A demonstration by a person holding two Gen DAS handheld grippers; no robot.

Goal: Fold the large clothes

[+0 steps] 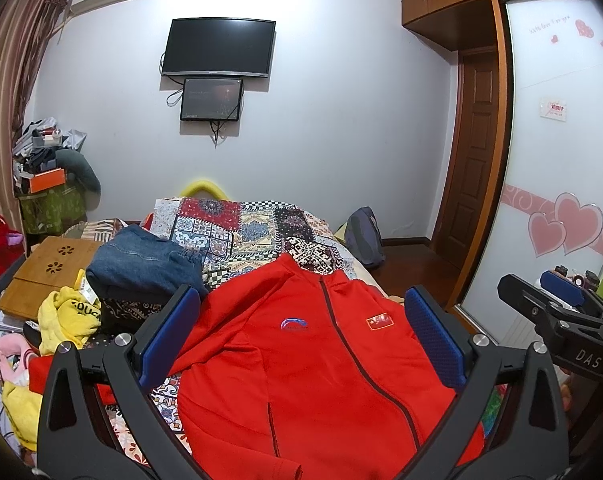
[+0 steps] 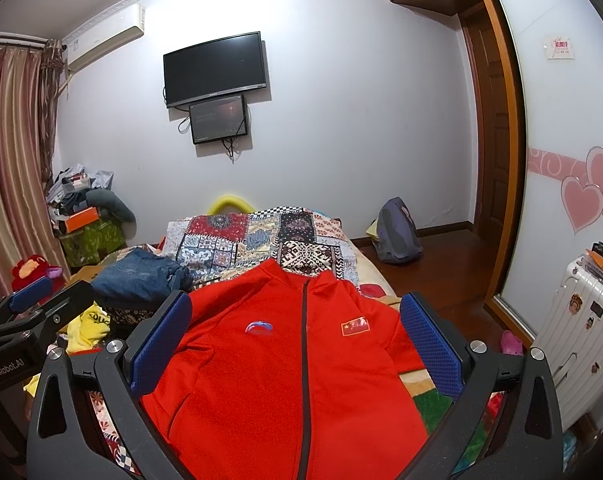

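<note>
A red zip-up jacket (image 1: 313,364) (image 2: 285,364) lies front-up on the bed, collar pointing away, zipper closed, with a small logo and a flag patch on the chest. My left gripper (image 1: 301,320) hovers over the jacket's chest, open, blue pads wide apart with nothing between them. My right gripper (image 2: 297,324) also hangs open above the chest. Each gripper shows in the other's view: the right one (image 1: 557,304) at the right edge, the left one (image 2: 33,300) at the left edge. The jacket's hem is hidden below the frames.
A patchwork quilt (image 1: 237,232) covers the bed. Folded blue jeans (image 1: 145,264) and a yellow garment (image 1: 69,320) lie left of the jacket, by a wooden lap desk (image 1: 49,268). A backpack (image 2: 397,232) sits on the floor; a white suitcase (image 2: 573,320) stands at right.
</note>
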